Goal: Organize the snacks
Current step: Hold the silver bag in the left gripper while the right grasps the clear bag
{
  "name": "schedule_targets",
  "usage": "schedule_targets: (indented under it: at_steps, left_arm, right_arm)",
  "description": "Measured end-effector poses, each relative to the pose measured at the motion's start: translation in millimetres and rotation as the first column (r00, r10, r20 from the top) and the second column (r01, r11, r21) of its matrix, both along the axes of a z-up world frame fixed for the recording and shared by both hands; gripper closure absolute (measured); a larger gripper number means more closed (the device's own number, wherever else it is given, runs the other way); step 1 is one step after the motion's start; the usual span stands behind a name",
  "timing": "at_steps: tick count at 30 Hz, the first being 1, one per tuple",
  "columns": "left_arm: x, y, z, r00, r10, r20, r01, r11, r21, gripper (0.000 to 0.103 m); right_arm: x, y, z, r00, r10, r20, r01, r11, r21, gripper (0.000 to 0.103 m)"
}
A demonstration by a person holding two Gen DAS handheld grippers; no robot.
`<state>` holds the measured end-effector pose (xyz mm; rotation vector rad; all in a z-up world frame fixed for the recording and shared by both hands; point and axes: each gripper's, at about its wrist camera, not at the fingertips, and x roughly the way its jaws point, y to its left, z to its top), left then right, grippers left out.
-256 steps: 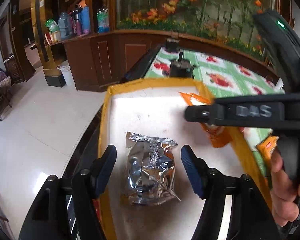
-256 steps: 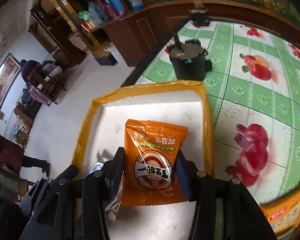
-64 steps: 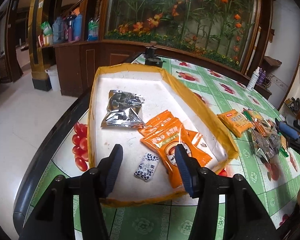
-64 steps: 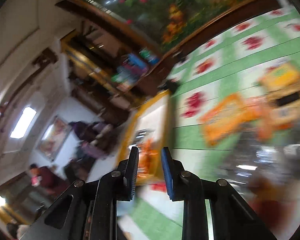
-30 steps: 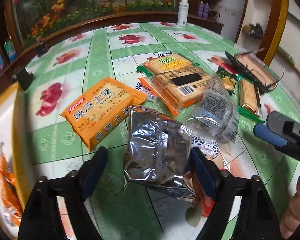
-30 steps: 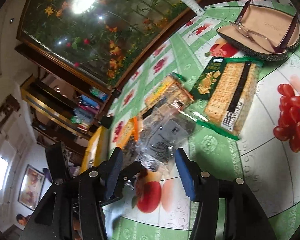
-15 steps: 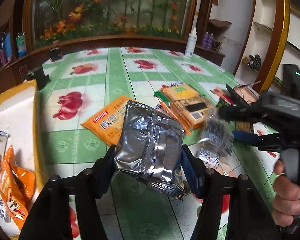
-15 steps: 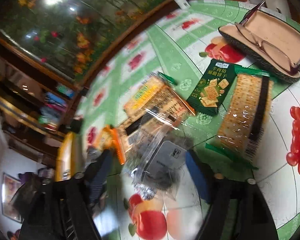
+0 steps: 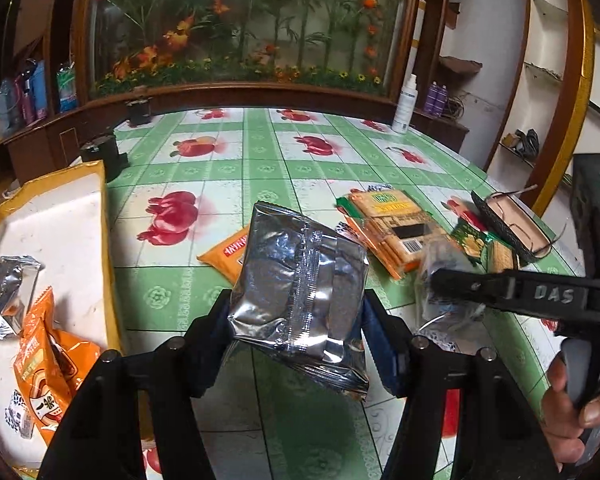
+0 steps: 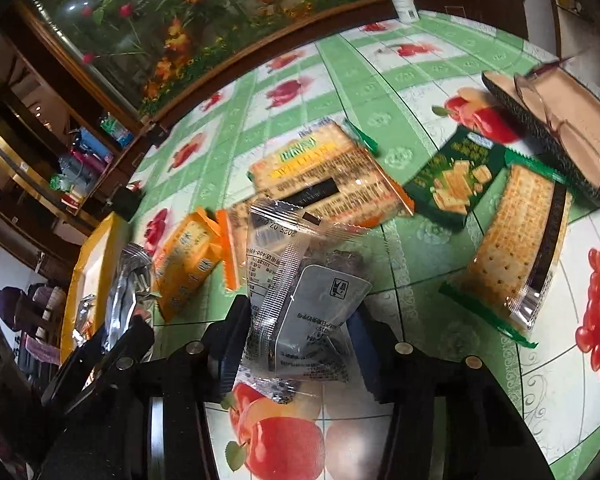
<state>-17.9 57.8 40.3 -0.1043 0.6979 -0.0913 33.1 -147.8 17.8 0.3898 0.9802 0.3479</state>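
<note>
Left claw clamped on silver foil pack; right claw closing on clear wrapped snack, above green surface.

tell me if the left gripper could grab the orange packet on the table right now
Probably not as things stand: the left gripper is already clamped on a silver foil pack, which fills its jaws. The orange packet lies flat just beyond, partly hidden behind that pack, so the gripper would first need to drop its load.
</note>
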Motion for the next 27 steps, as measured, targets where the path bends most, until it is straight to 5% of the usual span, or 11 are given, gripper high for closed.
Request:
schedule_targets:
  at_steps: [10, 14, 27]
  left_arm:
    - [-5, -1, 8, 0.991, 0.099, 0.087, -0.107, 0.989, 0.099, 0.042]
    - [-5, -2, 9, 0.988, 0.116, 0.103, -0.128, 0.984, 0.122, 0.042]
    - [-8, -7, 12, 0.980, 0.133, 0.146, -0.158, 0.973, 0.169, 0.042]
  right_arm:
    - [25, 45, 51, 0.967, 0.066, 0.247, -0.065, 0.998, -0.013, 0.050]
    - [25, 56, 35, 0.966, 0.141, 0.218, -0.145, 0.989, 0.004, 0.050]
    - [13, 58, 45, 0.947, 0.150, 0.286, -0.152, 0.988, -0.015, 0.050]
